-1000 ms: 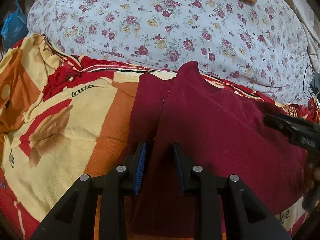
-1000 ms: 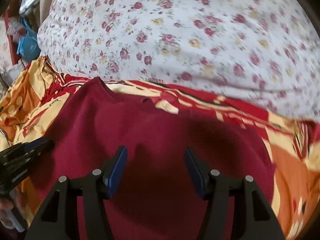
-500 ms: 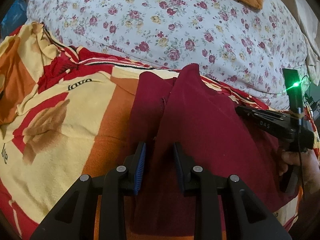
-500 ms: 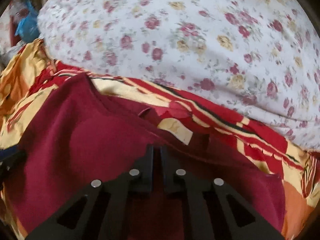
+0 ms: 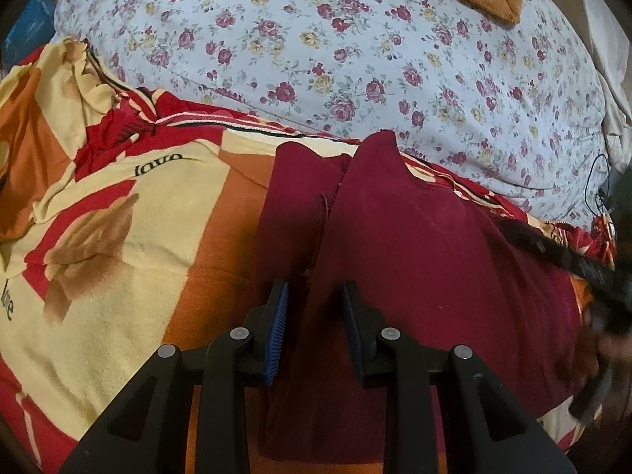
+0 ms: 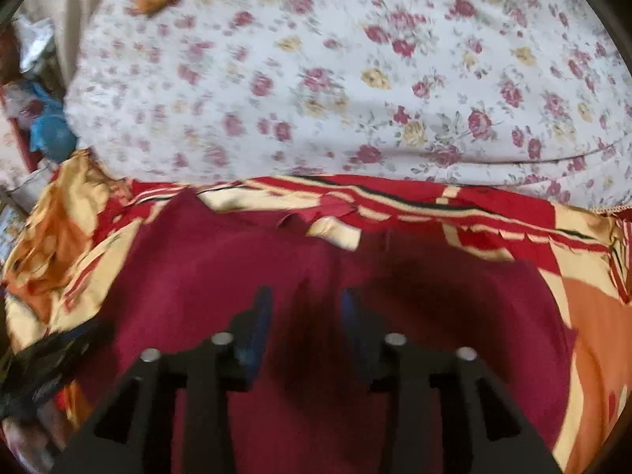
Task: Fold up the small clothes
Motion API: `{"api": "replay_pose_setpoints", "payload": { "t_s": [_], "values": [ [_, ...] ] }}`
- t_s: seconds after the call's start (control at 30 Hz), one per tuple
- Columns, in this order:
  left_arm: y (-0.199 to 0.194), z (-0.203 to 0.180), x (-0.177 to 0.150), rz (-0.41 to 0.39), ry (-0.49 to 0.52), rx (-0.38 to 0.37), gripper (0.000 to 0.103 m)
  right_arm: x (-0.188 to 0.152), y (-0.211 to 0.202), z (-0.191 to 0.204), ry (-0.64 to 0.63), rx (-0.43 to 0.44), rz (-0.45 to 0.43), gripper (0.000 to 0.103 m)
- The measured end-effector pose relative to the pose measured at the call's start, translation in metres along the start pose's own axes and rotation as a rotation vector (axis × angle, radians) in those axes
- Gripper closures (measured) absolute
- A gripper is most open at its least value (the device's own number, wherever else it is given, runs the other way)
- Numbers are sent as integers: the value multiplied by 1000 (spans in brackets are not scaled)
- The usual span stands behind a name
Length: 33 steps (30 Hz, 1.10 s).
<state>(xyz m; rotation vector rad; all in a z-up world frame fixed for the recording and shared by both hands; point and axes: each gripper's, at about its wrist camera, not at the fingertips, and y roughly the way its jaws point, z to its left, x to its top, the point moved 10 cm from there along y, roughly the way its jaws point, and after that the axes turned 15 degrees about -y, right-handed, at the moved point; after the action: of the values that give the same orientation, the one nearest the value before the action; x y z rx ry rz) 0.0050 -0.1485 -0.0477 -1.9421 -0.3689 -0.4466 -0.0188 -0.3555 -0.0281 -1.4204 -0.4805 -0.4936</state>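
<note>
Right tool (image 6: 306, 324) reopened above maroon garment (image 5: 426, 260), left tool (image 5: 314, 328) unchanged, part-open, empty

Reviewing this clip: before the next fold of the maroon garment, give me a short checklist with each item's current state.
1. Left tool open: ok, there is a gap between the blue pads, with maroon fabric below it.
2. Right tool open: ok, fingers apart, though the right wrist view is blurred.
3. Either tool gripping fabric: not ok, neither is closed on anything.
4. Maroon garment flat on the patterned blanket: ok, its left side is already folded over along a long crease.
5. Garment's near hem visible: cannot tell, the tools hide it.
6. Tools apart from each other: ok, the right one shows at the left wrist view's far right edge.
</note>
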Motion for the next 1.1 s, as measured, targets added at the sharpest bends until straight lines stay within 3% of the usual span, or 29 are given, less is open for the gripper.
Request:
{"api": "replay_pose_setpoints", "payload": {
  "t_s": [0.23,0.43,0.57,0.77,1.1],
  "values": [
    [-3,1,0,4,-28,-16,86,-47,-5,6,-17,-25,31,62],
    [-7,0,3,10,-61,-58,80,-39,-18,13,-8,3,-6,62],
    [-12,0,7,-28,-42,-41,77,-40,-10,17,2,32,3,60],
    [-14,9,18,-45,-91,-56,53,-42,-5,23,-11,33,-8,49],
    [3,20,14,39,-150,-68,52,-43,-3,26,-2,63,-38,40]
  ]
}}
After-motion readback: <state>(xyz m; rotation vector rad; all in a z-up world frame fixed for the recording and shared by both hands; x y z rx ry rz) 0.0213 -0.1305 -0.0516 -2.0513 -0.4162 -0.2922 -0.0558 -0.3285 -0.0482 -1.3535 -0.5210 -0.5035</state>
